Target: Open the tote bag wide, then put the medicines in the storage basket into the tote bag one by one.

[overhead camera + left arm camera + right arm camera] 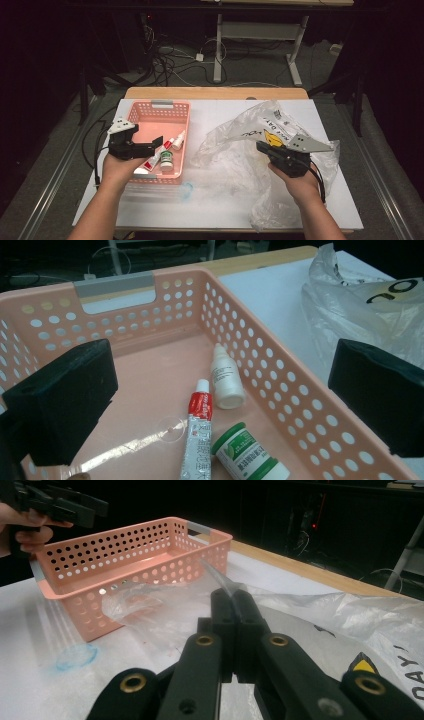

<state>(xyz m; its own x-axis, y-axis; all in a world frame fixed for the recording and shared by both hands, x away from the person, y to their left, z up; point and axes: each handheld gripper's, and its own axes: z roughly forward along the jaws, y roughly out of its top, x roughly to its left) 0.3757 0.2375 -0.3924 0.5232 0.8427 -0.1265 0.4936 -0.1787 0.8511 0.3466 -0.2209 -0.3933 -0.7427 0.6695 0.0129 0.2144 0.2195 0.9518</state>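
Clear plastic bag point(240, 150) lies crumpled on the right half of the white table point(210, 205), spilling past the right edge of the pink perforated basket point(150, 107). I've got the right gripper point(234, 597) pressed together on a fold of the bag film; in the right gripper view the film rises in a peak straight out of the closed tips. Bulk of the bag sits ahead of and beside that gripper.

Left gripper point(161, 141) hangs over the basket, jaws spread wide, nothing between them. Below it on the basket floor: red-and-silver ointment tube point(197, 435), white dropper bottle point(226, 382), green-capped jar point(250, 455), all just beside each other. Small clear disc with a blue rim point(186, 191) lies on the table in front of the basket.
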